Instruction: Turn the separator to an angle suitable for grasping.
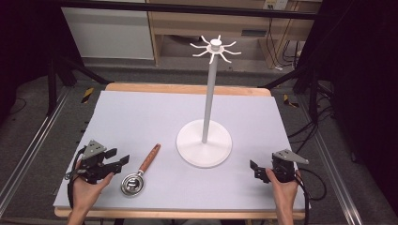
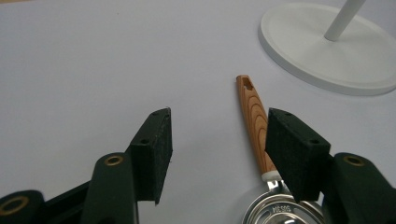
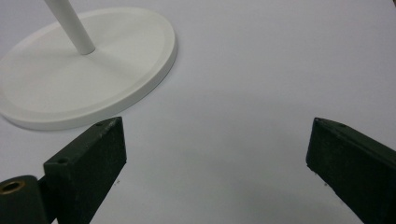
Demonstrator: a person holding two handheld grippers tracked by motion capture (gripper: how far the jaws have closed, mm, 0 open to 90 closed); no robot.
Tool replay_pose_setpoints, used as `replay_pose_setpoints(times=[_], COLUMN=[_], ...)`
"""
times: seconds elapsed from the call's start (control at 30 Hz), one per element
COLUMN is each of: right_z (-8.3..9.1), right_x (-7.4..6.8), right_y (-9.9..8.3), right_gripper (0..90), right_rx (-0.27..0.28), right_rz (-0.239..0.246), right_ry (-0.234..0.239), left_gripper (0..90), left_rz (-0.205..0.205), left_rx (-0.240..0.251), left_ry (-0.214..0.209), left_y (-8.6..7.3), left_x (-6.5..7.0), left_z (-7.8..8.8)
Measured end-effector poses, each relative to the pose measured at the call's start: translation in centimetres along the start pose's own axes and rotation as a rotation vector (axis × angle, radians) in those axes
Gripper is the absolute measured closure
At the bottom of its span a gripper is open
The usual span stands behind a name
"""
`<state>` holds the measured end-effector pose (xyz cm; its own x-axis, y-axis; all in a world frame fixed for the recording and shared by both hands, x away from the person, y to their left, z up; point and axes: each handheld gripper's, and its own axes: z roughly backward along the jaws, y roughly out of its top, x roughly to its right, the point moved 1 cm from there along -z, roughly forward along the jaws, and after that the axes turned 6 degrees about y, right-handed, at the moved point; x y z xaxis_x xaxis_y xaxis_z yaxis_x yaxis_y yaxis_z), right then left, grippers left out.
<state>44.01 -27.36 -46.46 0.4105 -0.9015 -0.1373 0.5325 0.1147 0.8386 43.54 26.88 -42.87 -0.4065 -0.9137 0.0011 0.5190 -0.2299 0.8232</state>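
Standing at the near edge of the table [image 1: 141, 112], a person holds a gripper in each hand, both low over the pale mat. The left gripper [image 1: 119, 161] has its jaws spread, gripping nothing, and they point toward a small metal strainer [image 1: 133, 183] with a wooden handle [image 1: 150, 157]. That strainer lies flat just beside the left gripper, bowl nearest the person and handle angled away toward the stand's base [image 1: 204, 143]. In the left gripper view the handle [image 2: 254, 123] runs close along the inner face of the right-hand jaw, while the left-hand jaw sits well off it, so I judge the gripper is lining up on the handle rather than the bowl [image 2: 280, 212].

A white stand rises from the middle of the table, its pole [image 1: 209, 98] topped with a ring of hooks [image 1: 216, 49], none of them carrying anything. A slot at the handle's far end [image 2: 248, 84] suggests the strainer could hang there.

The right gripper [image 1: 256, 169] waits near the right front corner, jaws wide apart and empty, well clear of the base [image 3: 84, 79], perhaps placed to steady the stand.
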Motion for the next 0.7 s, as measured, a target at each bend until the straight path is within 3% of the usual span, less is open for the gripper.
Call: replay_pose_setpoints(times=[0.33, 0.7], right_z=[-0.5, -0.2], right_x=[-0.5, -0.4], right_y=[-0.1, 0.0], right_gripper=[5.4, 5.4], right_rx=[-0.017, -0.015], right_rz=[0.008, 0.006], right_ry=[0.008, 0.009], left_gripper=[43.1, 46.9], left_rz=[-0.015, -0.076], left_rx=[-0.027, -0.087], left_ry=[-0.019, -0.051], left_y=[0.8, 2.6], left_x=[0.8, 2.3], left_z=[-0.1, -1.2])
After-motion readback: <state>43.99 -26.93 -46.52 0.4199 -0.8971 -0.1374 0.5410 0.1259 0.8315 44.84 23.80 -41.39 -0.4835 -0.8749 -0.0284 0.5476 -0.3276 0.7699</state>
